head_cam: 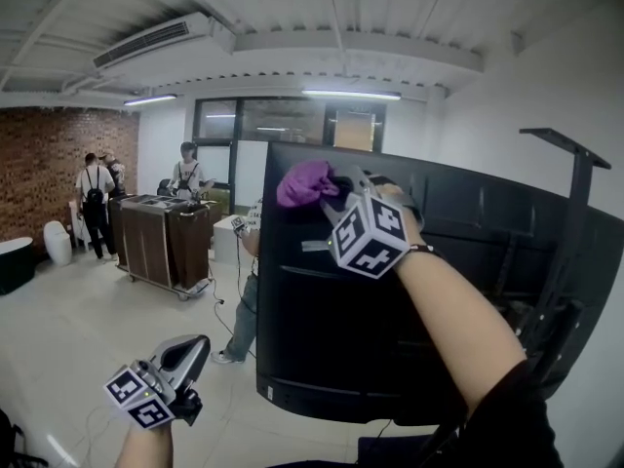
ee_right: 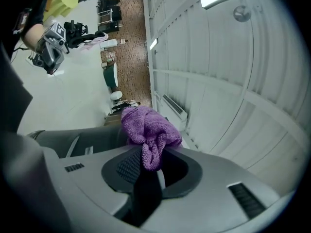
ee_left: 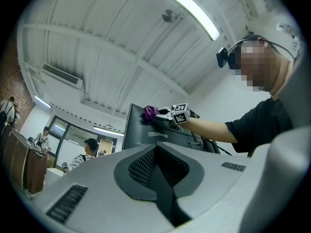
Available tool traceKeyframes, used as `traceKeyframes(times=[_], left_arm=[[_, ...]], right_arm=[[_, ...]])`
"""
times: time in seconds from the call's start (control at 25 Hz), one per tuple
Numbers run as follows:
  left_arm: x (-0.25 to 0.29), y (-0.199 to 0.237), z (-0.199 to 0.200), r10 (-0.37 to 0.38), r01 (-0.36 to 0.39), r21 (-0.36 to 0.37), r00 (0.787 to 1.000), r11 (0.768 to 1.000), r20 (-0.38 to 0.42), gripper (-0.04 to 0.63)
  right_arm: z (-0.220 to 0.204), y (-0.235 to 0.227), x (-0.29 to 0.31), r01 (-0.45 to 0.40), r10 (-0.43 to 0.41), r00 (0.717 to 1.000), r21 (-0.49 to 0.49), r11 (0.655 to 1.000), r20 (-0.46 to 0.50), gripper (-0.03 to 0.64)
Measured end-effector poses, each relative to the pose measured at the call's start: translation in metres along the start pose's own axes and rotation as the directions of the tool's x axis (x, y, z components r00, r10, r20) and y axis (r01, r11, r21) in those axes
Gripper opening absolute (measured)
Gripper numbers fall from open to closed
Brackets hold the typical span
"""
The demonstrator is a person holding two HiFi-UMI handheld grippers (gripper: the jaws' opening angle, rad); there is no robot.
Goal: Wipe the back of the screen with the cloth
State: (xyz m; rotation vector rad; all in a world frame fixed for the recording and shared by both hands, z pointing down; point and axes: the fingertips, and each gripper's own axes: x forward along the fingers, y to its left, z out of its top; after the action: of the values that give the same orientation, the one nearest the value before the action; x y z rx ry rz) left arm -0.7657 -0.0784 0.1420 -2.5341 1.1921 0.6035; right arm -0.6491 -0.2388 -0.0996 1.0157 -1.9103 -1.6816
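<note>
The black back of the screen (head_cam: 409,300) fills the middle and right of the head view, mounted on a stand. My right gripper (head_cam: 327,195) is shut on a purple cloth (head_cam: 304,183) and presses it against the screen's upper left corner. In the right gripper view the cloth (ee_right: 148,132) bulges out from between the closed jaws. My left gripper (head_cam: 187,357) hangs low at the lower left, away from the screen, jaws together with nothing in them. The left gripper view shows the screen (ee_left: 146,132) and the cloth (ee_left: 149,112) from afar.
The screen's black stand post (head_cam: 570,213) rises at the right. A person (head_cam: 244,300) stands just behind the screen's left edge. A dark wooden cart (head_cam: 161,237) and other people (head_cam: 95,203) are farther back left. White floor (head_cam: 78,330) lies open below.
</note>
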Motion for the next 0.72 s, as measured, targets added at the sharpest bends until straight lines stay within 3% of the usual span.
traceKeyframes(times=[0.4, 0.72], left_arm=[[0.037, -0.029, -0.011, -0.047, 0.047, -0.018, 0.999, 0.999, 0.007, -0.006], [0.055, -0.039, -0.015, -0.052, 0.052, 0.002, 0.999, 0.999, -0.003, -0.006]], right_arm=[[-0.127, -0.06, -0.1, 0.071, -0.071, 0.981, -0.01, 0.997, -0.183, 0.098], [-0.211, -0.091, -0.167, 0.085, -0.103, 0.931, -0.066, 0.994, -0.35, 0.098]])
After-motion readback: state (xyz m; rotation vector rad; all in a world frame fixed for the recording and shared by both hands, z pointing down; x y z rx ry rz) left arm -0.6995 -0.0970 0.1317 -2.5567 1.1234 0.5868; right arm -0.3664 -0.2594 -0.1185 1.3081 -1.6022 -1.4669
